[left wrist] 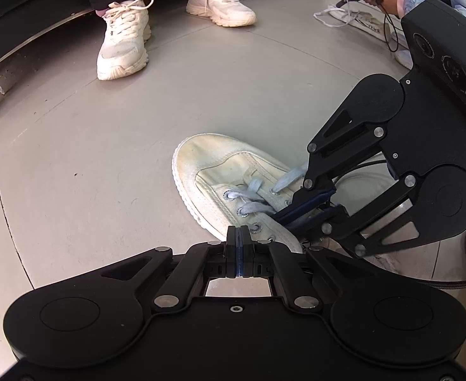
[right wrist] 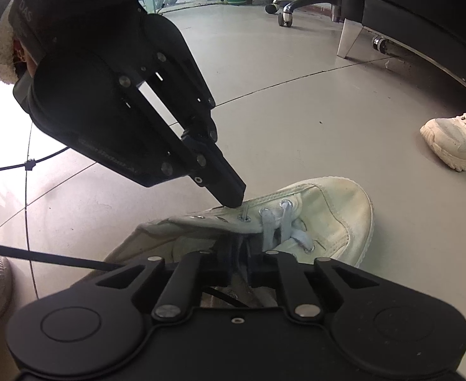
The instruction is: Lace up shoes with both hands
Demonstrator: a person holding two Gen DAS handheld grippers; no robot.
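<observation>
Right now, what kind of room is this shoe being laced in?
Probably an office or lounge: a smooth grey tiled floor, a wheeled office chair base, and a dark sofa on metal legs.

cream shoe (left wrist: 220, 171), pale blue lace (left wrist: 252, 190)

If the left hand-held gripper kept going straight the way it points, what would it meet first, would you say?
Most likely the shoe: the left hand-held gripper points at its eyelet edge and looks nearly touching, though depth is unclear.

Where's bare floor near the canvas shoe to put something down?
Bare floor lies left of the canvas shoe, toward the standing person's sneakers. Crowded: the laces, where the left gripper and right gripper meet; another shoe far right.
</observation>
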